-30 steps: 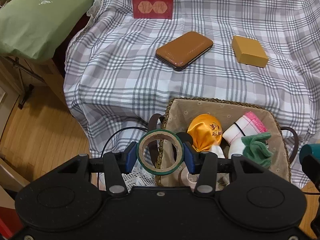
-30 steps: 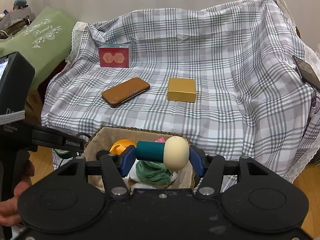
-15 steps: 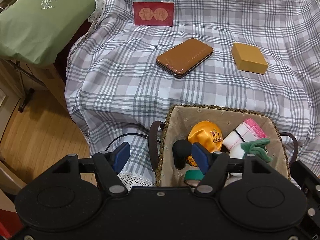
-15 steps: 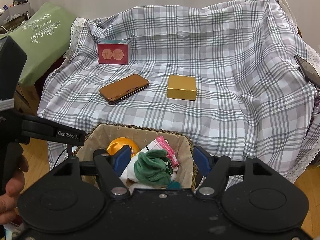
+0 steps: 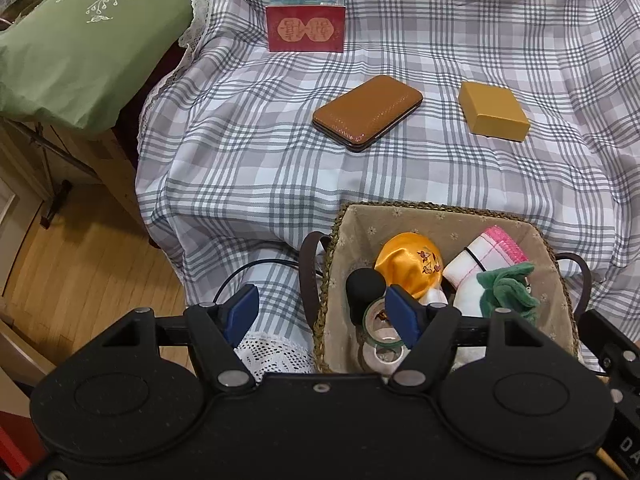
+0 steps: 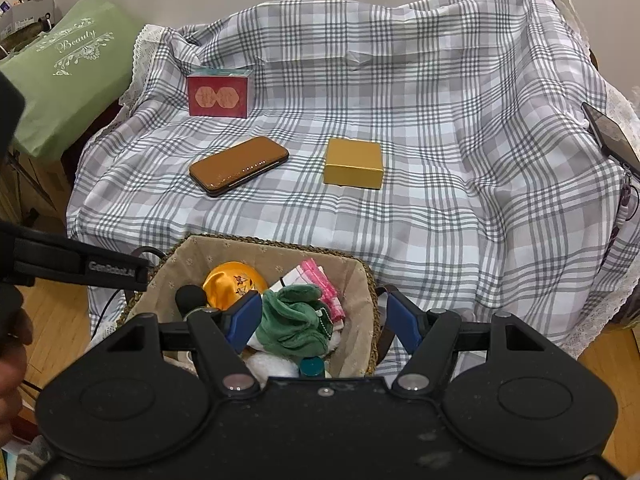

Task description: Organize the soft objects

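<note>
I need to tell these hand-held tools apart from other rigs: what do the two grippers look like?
Both look alike: the left gripper and right gripper have matte black bodies with two round raised discs, black linkage arms with silver rivets, and blue pads on the jaws. The side bar of the left one carries white "GenRobot.AI" lettering.

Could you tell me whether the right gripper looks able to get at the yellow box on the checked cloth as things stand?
Probably yes. The right gripper is open and empty, and the yellow box lies alone on the checked cloth beyond the basket, nothing on it.
</note>
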The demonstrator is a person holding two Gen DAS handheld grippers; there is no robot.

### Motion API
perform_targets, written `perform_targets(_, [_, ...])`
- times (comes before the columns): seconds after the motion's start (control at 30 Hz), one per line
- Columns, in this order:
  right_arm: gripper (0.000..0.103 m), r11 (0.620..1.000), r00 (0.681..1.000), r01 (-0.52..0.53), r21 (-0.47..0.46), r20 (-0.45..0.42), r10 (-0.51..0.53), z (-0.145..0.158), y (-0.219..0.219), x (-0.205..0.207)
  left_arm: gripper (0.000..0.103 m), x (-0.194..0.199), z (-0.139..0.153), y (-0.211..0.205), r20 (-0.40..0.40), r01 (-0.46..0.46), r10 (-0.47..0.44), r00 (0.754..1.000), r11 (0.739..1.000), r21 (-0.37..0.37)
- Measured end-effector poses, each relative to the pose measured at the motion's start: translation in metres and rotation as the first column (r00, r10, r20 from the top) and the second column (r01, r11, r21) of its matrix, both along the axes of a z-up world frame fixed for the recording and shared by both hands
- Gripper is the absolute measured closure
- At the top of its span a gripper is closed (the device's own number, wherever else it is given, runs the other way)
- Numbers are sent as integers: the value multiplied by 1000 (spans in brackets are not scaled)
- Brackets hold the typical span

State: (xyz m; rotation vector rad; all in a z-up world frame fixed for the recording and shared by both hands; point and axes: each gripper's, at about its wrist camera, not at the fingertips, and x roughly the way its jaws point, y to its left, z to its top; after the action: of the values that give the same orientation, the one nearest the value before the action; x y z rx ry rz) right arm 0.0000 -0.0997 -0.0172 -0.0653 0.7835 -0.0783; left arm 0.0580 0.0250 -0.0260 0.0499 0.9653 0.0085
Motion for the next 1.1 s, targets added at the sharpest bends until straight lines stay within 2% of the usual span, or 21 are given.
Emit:
perform_targets(0.1, [36,1000,1000,4,2,-13,-4,-1,-2,-1,31,-4,2,0,4,7,-7,1000,1000,1])
perform_targets(0.5, [35,998,992,59,13,-110,-57,-13,-14,-3,31,-18,-4,-9,3,37,-38,999,998,59])
perform_targets(0.8, [34,989,987,121,89,-117,-110,-8,-31,-12,29,-26,-11,-9,2,45,-45,999,994,104])
perform_targets(0.9, [34,984,985,137,113,-116,-124,-7,-33,-14,29,-28,-14,-9,-8,49,-48,999,993,103])
perform_targets(1.1, [33,985,985,137,103,-120,-124,-9,-26,-15,29,-33,-17,-7,-21,65,-63,998,996,66])
